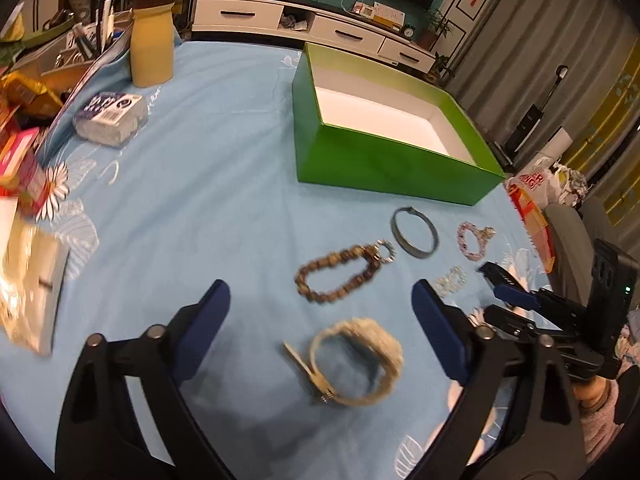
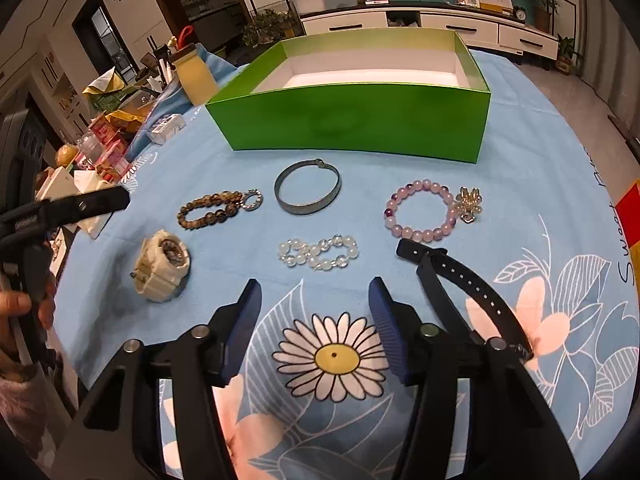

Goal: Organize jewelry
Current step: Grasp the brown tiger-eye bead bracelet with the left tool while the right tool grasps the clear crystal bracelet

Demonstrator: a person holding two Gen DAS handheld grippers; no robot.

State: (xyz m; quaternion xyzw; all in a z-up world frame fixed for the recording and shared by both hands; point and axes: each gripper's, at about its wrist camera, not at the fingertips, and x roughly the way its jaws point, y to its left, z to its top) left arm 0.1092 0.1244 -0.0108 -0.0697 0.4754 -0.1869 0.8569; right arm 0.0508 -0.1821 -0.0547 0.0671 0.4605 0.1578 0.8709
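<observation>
Several pieces lie on the blue flowered cloth before an open green box [image 1: 384,160] [image 2: 352,120]. My left gripper [image 1: 320,296] is open, its fingers either side of a cream watch [image 1: 356,360] [image 2: 162,266] without touching it. Beyond it lie a brown bead bracelet [image 1: 340,276] [image 2: 216,208] and a metal bangle [image 1: 414,232] [image 2: 308,192]. My right gripper [image 2: 315,288] is open and empty, just short of a clear bead bracelet [image 2: 318,254] [image 1: 450,280]. A purple bead bracelet [image 2: 424,212] lies farther right. A black watch strap [image 2: 460,276] lies beside the right finger.
A yellow bottle [image 1: 152,52] and a tissue pack [image 1: 110,118] stand at the table's far left, with packets and boxes crowded along that edge. The cloth drops off at the right, past the green box, where a chair and bags stand.
</observation>
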